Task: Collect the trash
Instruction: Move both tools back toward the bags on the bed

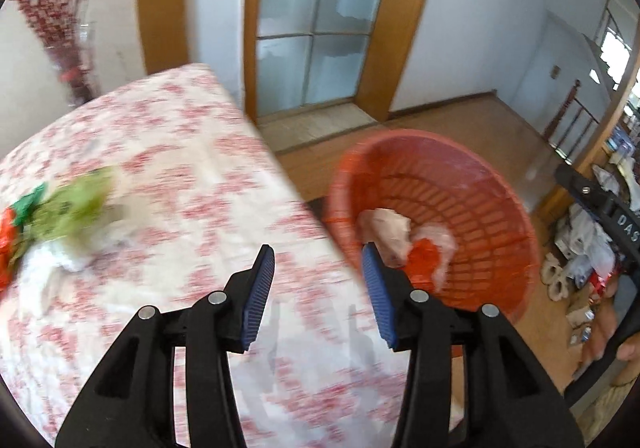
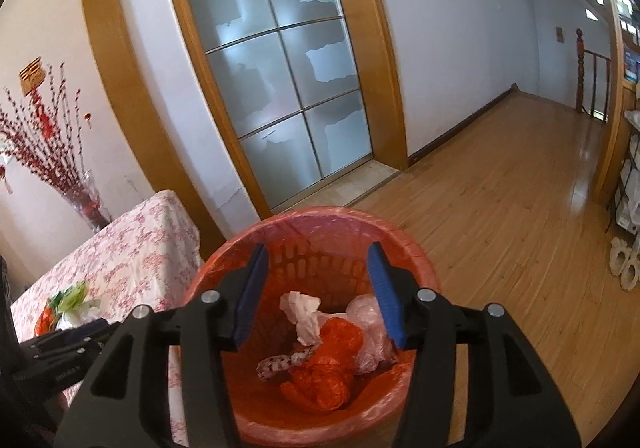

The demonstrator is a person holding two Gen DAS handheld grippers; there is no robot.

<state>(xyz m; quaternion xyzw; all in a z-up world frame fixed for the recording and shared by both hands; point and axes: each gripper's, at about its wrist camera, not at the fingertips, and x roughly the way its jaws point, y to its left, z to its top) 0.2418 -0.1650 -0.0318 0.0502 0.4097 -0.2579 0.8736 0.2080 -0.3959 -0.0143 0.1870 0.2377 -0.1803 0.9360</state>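
Left tongs (image 1: 318, 254) hang spread over the desk (image 1: 192, 152), nothing between the blue pads (image 1: 256, 288); one pad sits over the flowered cloth, the other over the rim of the red bin (image 1: 492, 216). Left-wrist view is smeared w/ motion blur, so the cloth pattern and the trash pile are hard to read. The pile (image 1: 60, 224) lies at the desk's left edge: a green wrapper, something red-orange cut off by the frame edge, and white crumpled stuff under it, can't tell if paper or plastic. Bin stands on the wood floor (image 2: 500, 208) just beside the desk's edge, its lower part hidden behind the tongs' black arms.

Right tongs (image 2: 316, 244) also spread, empty, held right above the bin's mouth. Inside the bin: a white tissue (image 2: 304, 312), an orange-red bag (image 2: 328, 360), a clear plastic bag (image 2: 368, 332) partly hidden behind the right pad, and a small spotted wrapper (image 2: 280, 362). In the right-wrist view the pile on the desk (image 2: 68, 304) shows small and partly covered by the other tool's black body. A vase w/ red twigs (image 2: 80, 192) stands at the desk's far end. Part of a hand shows at the left-wrist frame's right edge, mostly cut off
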